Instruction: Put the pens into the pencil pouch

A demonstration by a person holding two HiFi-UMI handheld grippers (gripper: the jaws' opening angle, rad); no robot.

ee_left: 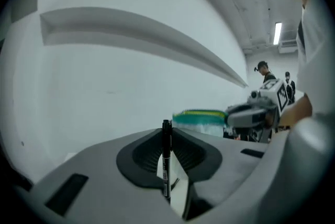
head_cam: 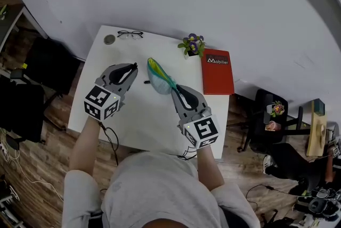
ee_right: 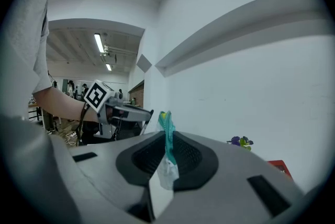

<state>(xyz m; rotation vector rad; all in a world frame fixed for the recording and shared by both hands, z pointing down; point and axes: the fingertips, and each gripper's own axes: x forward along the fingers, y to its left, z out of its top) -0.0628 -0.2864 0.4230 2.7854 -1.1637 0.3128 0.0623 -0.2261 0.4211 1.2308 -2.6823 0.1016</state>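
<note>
My left gripper is shut on a black pen, which stands upright between its jaws. The pen's tip also shows sticking out in the right gripper view. My right gripper is shut on the edge of a translucent teal and yellow pencil pouch. It holds the pouch lifted over the middle of the white table. The pouch hangs just right of the pen's end, a short gap apart. A small dark item lies on the table between the grippers.
Along the table's far edge lie a pair of glasses and a round grey object. A potted plant and a red book sit at the far right. Black chairs and cables surround the table on the wooden floor.
</note>
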